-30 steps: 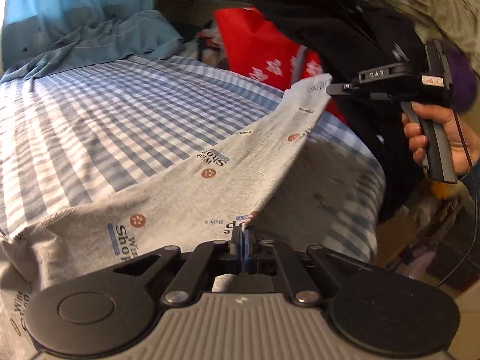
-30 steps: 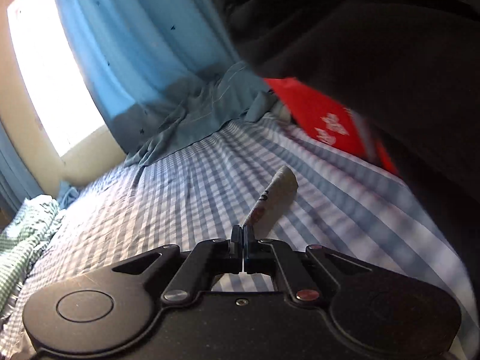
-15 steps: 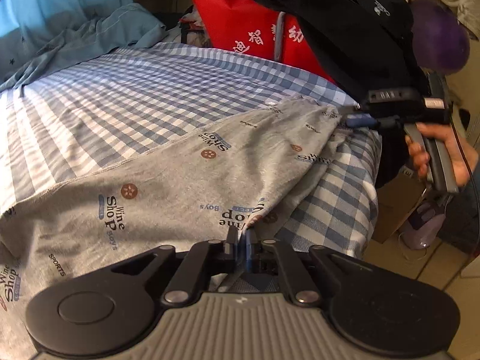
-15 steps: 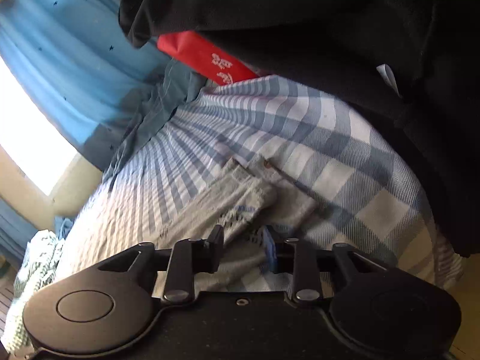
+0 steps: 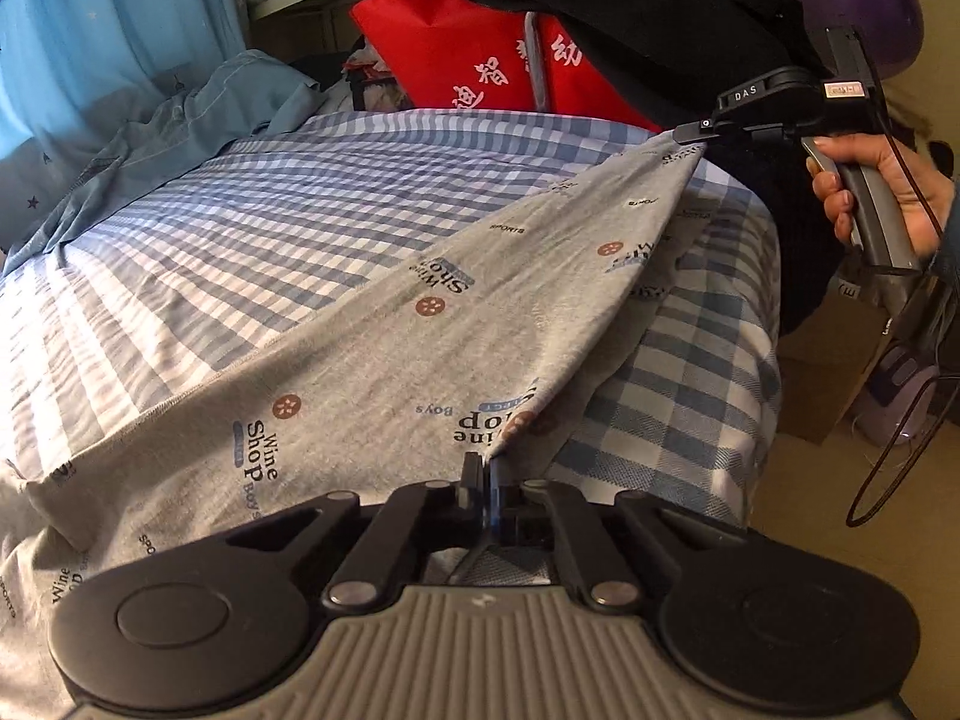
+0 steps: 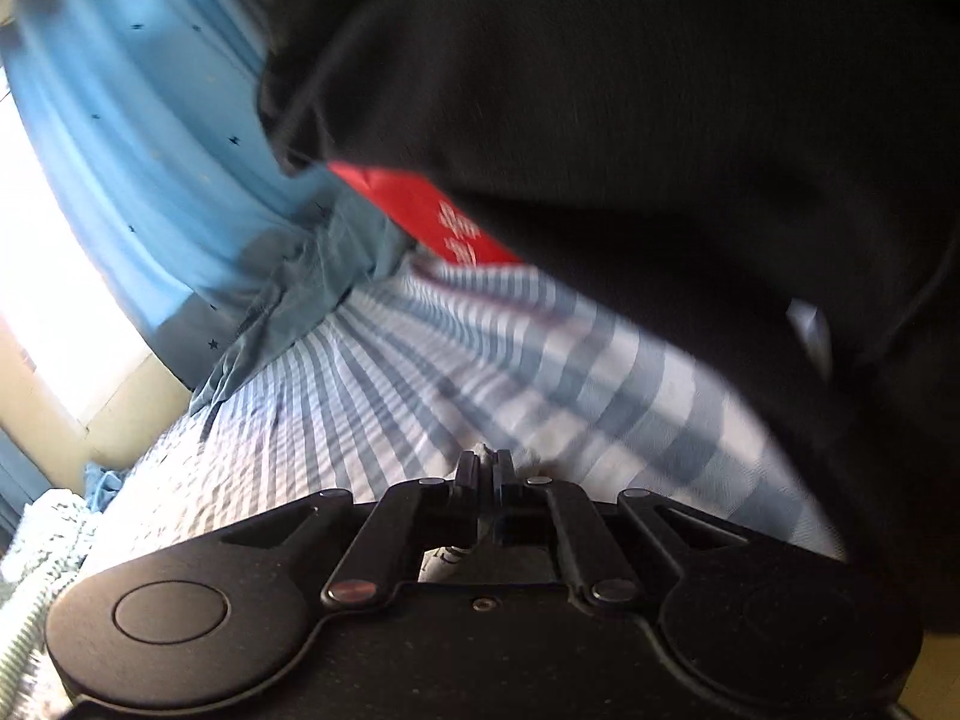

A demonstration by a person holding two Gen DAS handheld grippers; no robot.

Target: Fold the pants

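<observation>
Your left gripper (image 5: 482, 474) is clamped on the near edge of the pants (image 5: 372, 360). Your right gripper (image 5: 690, 133) has its jaws closed on the far corner, held by your hand (image 5: 882, 180). The grey printed pants lie on the checked bed (image 5: 252, 228), with the edge between both grippers raised taut. A red bag (image 5: 480, 54) and black clothes (image 5: 630, 12) sit beyond the bed.
</observation>
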